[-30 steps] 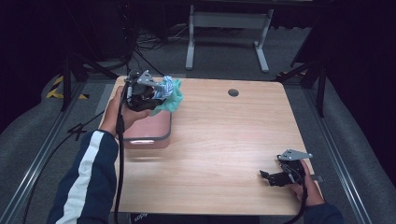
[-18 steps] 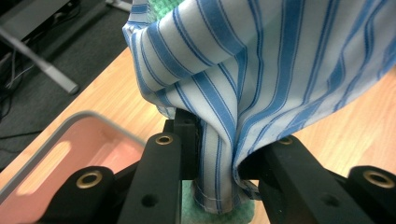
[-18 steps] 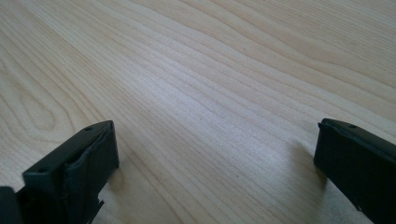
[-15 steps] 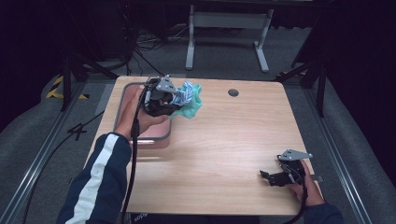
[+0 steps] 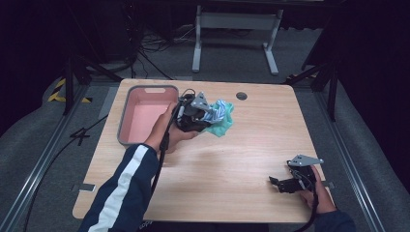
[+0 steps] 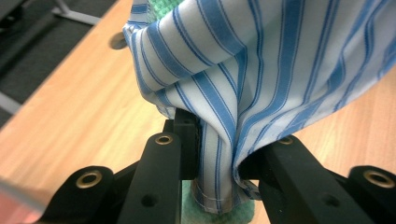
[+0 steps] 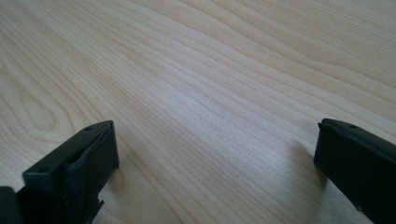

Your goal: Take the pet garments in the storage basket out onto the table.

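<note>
1. Since a second ago, our left gripper has carried the striped cloth and the green cloth away from the pink bin; they now sit just right of the bin, over the table.
2. From the left gripper view, our two black jaws are clamped on a fold of the blue-and-white striped cloth, which drapes above them.
3. A bit of green cloth shows beneath that fold, touching it.
4. The bin lies on the table's far left part with its pink floor showing.
5. Our right gripper has stayed well apart from the bin, near the table's near right corner.
6. Its jaws stand wide apart, with bare wood between them.
</note>
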Tool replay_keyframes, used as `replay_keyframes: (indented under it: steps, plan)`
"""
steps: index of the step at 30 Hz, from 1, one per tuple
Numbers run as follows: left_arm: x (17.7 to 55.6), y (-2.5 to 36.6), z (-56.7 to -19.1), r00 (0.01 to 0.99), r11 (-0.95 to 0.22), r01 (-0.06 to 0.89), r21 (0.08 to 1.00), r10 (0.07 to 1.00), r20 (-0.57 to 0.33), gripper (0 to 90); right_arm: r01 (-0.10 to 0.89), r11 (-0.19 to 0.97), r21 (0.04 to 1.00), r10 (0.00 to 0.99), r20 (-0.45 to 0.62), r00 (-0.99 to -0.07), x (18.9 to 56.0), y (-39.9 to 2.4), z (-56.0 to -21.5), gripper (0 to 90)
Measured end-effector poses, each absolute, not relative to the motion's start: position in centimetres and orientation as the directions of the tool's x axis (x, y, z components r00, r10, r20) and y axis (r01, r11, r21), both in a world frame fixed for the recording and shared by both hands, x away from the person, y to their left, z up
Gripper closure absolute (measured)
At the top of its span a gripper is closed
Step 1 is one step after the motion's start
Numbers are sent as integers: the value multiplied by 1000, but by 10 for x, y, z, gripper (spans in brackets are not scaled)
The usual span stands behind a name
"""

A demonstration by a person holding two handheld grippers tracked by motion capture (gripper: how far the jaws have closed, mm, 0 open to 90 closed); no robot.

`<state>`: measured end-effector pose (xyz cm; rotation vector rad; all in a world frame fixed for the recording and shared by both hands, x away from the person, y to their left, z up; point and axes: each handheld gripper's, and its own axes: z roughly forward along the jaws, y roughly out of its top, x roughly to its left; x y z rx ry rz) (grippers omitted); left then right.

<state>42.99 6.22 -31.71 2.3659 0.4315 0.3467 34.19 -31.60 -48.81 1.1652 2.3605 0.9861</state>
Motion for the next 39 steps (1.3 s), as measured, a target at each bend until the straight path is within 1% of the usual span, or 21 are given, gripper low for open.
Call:
replay_keyframes:
  steps: [6, 9, 13, 23, 28, 36, 39]
  plan:
    - [431, 39, -340, 927, -727, 211, 654, 361, 103, 748, 563, 426, 708, 791, 10, -612, 342, -316, -488, 1]
    - [433, 31, -352, 930, -731, 220, 645, 357, 87, 746, 563, 427, 708, 791, 10, -612, 342, -316, -488, 1]
    - [437, 21, -371, 928, -740, 243, 626, 366, 72, 745, 563, 427, 708, 791, 9, -612, 342, -316, -488, 0]
    - [446, 12, -398, 919, -748, 287, 598, 392, 50, 737, 563, 427, 708, 791, 9, -612, 342, -316, -488, 1]
    - [446, 6, -408, 922, -762, 286, 581, 385, 52, 728, 563, 427, 708, 791, 10, -612, 342, -316, -488, 1]
    - [441, -6, -419, 930, -795, 270, 543, 361, 66, 672, 563, 427, 708, 791, 10, -612, 342, -316, -488, 1]
    - [440, -8, -424, 929, -800, 280, 530, 365, 61, 610, 563, 427, 708, 791, 9, -612, 342, -316, -488, 1]
